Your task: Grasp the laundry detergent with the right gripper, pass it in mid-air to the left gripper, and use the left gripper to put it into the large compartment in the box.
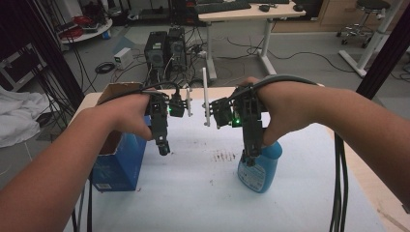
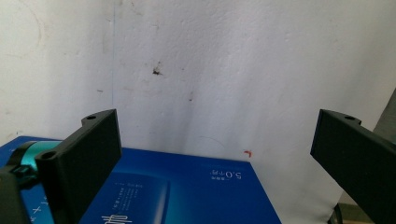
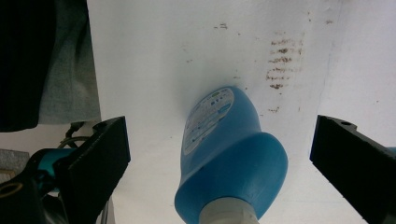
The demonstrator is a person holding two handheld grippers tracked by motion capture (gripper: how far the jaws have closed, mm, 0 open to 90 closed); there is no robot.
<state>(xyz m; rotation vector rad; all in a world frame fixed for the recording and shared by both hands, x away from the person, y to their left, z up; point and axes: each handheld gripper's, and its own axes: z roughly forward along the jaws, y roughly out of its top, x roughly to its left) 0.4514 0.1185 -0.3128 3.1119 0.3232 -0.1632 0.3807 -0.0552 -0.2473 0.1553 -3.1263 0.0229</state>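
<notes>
Blue bottle [image 3: 229, 154] is standing upright on the white table [image 1: 193, 193] directly under the right gripper [image 1: 249, 159], whose jaws are gaping wide around its cap, so closing on the neck looks next, while the left gripper [image 1: 164, 150] is hovering spread-jawed by the blue box [image 2: 187, 196].

Between the right gripper's [image 3: 219, 154] matt black plastic jaws stands a bottle [image 3: 229, 144] of smooth, faintly glossy blue plastic with a glossy printed label and a pale matt cap. Below the left gripper's [image 2: 212, 149] jaws lies a glossy blue printed cardboard box [image 2: 187, 186]. The desk [image 2: 210, 70] beyond both carries a matt white covering, stained and scuffed.
</notes>
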